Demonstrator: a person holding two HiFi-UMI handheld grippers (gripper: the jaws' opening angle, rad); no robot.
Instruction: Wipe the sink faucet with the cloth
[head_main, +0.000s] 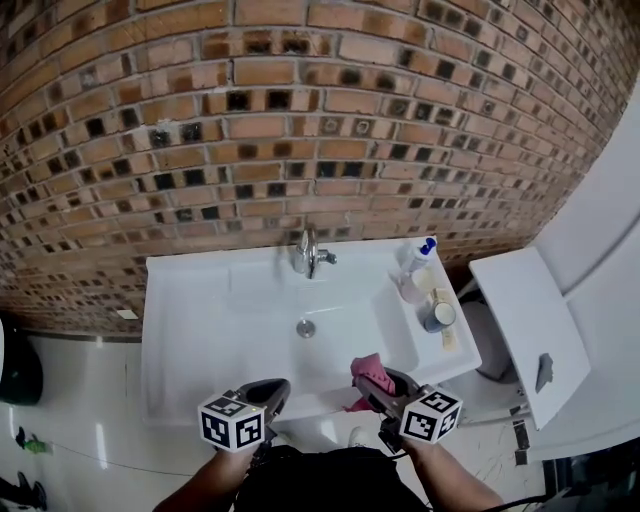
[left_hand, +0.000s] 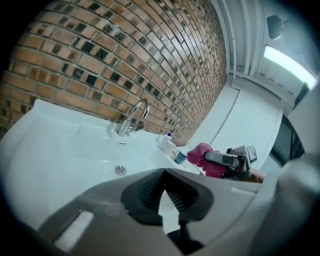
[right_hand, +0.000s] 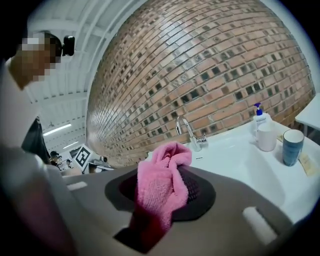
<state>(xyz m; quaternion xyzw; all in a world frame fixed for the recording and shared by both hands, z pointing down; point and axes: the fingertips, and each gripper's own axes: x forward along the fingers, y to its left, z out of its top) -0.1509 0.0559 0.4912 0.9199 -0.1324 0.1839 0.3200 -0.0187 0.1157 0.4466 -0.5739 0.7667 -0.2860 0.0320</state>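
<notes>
**Brick wall (head_main: 300, 100), white sink (head_main: 200, 320), pink cloth (head_main: 366, 368)**

The faucet (head_main: 308, 252) stands mid-frame at the sink's back. At the lower right, the right gripper (head_main: 374, 380) squeezes the cloth over the sink's front edge, well apart from the faucet. At the lower left, the left gripper (head_main: 272, 390) is closed, nothing in it.

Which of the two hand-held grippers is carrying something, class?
The right hand-held gripper: its jaws clamp a pink terry cloth. The left hand-held gripper has its jaws together with nothing between them.
</notes>
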